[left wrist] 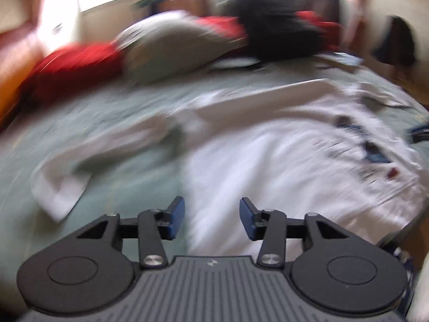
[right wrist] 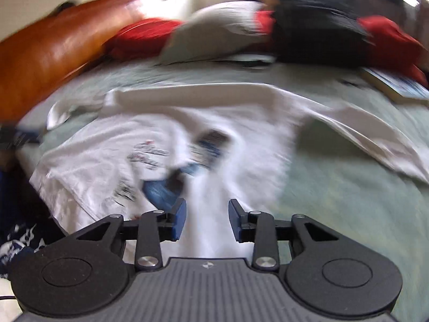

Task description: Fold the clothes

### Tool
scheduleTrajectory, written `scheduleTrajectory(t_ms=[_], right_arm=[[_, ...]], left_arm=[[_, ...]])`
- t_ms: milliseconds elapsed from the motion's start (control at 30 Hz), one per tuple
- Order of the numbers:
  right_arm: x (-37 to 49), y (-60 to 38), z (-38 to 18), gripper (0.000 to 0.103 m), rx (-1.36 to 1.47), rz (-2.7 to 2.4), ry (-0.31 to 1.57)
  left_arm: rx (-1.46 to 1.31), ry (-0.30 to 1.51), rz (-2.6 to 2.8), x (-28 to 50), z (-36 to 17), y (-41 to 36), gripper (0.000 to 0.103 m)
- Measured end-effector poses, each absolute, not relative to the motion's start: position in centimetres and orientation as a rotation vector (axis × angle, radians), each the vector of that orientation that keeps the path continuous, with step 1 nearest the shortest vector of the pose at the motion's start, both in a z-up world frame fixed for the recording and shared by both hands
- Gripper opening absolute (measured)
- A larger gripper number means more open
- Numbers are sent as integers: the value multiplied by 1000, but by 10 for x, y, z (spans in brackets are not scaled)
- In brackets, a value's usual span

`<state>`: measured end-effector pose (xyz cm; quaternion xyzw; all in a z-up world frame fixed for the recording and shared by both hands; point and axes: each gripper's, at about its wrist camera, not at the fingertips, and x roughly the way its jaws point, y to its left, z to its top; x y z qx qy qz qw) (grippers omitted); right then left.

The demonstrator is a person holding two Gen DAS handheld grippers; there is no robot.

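Bed (left wrist: pixel 112 145) w/ white shirt (left wrist: pixel 281 161); both tongs (left wrist: pixel 211 218) (right wrist: pixel 206 220) agape, empty.

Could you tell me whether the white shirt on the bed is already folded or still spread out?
Mostly spread out: the white shirt lies flat on the bed, one long sleeve extended sideways.

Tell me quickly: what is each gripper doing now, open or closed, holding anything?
Left gripper: open, holding nothing, above the white shirt.
Right gripper: open, holding nothing, above the same shirt.

Shirt (right wrist: pixel 214 145) spread on bed (right wrist: pixel 335 201) — pillows (right wrist: pixel 214 40) behind it
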<state>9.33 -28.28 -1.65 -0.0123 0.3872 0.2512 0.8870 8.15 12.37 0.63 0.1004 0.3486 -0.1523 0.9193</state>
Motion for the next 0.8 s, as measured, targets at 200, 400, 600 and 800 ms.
scheduleTrajectory(t_ms=[200, 400, 600, 800], right_arm=[[125, -237, -44, 40, -130, 576, 847], [113, -284, -55, 44, -9, 558, 881], [105, -285, -46, 54, -24, 514, 877], [106, -245, -39, 60, -94, 598, 825]], left_arm=[[104, 823, -433, 160, -33, 85, 48], [22, 840, -231, 197, -62, 149, 49], [105, 791, -195, 192, -38, 150, 43], [178, 737, -441, 145, -29, 120, 56]])
